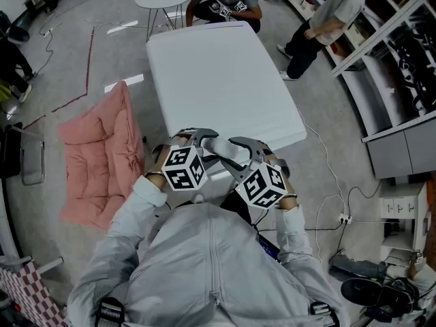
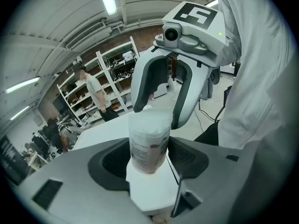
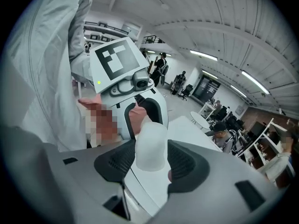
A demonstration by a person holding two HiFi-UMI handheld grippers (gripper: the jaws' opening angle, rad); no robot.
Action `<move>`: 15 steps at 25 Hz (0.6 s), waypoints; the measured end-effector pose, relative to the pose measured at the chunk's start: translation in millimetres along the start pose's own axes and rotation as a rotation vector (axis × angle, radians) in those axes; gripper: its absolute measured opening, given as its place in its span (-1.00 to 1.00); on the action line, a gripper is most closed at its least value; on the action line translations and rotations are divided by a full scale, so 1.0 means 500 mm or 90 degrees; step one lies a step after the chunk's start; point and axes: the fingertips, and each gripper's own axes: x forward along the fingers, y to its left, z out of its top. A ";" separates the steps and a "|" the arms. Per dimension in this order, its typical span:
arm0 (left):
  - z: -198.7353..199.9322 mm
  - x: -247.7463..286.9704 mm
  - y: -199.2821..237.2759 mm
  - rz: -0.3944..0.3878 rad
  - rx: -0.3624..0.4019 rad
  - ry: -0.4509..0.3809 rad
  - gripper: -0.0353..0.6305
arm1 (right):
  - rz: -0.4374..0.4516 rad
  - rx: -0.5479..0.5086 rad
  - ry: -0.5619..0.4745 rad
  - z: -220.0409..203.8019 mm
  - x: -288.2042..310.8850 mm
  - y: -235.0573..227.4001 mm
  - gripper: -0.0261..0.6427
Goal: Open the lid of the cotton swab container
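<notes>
Left gripper view shows the left hand-held gripper (image 2: 149, 158) clamped on the lower body of the translucent cylindrical cotton swab container with a printed label (image 2: 148, 143). The container's top end juts beyond the jaws, offered to the other tool. The right hand-held gripper (image 3: 150, 161) straddles the container's whitish rounded lid (image 3: 150, 143). Its jaws are apart, with the pads just beside the lid rather than plainly pressing it. Both are held close to the person's chest, above the near edge of the white rectangular bench (image 1: 218, 80), probably so one steadies the body while the other works the lid. The lid looks seated, not yet off.
</notes>
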 end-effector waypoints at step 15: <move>-0.008 0.004 -0.001 -0.001 0.018 -0.001 -0.12 | 0.055 0.009 0.001 -0.008 0.010 0.008 -0.28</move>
